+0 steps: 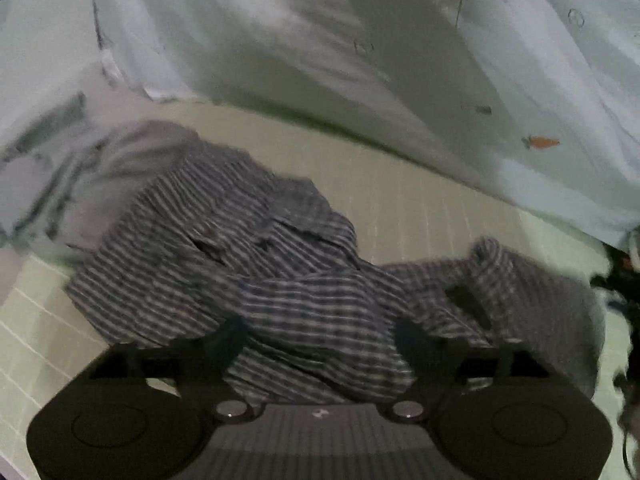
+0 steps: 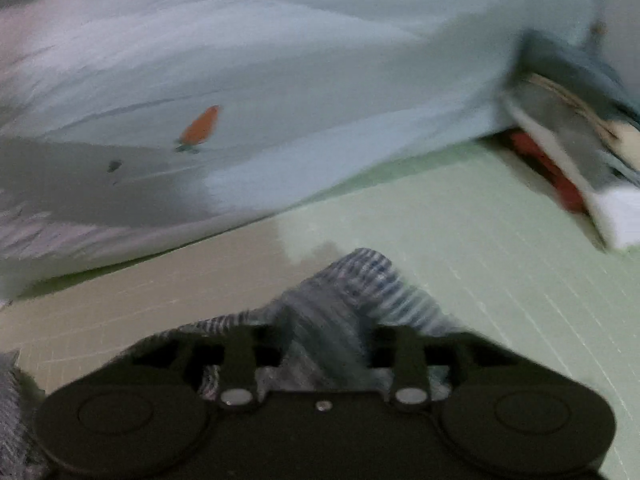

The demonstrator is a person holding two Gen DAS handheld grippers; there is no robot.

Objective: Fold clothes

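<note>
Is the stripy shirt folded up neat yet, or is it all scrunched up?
Scrunched up. The stripy shirt lies in a rumpled heap on the green mat, with bunched ridges and no flat, straight folds. Both views are blurry.

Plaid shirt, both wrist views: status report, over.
Left tongs open over the crumpled plaid shirt, cloth between the fingers. Right tongs open, a shirt corner bunched between them. Shirt unfolded on the green mat; pale carrot-print sheet close behind.

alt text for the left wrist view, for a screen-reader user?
A crumpled plaid shirt lies on a pale green gridded mat, bunched between the left gripper fingers. Pale blue carrot-print bedding rises behind.
</note>
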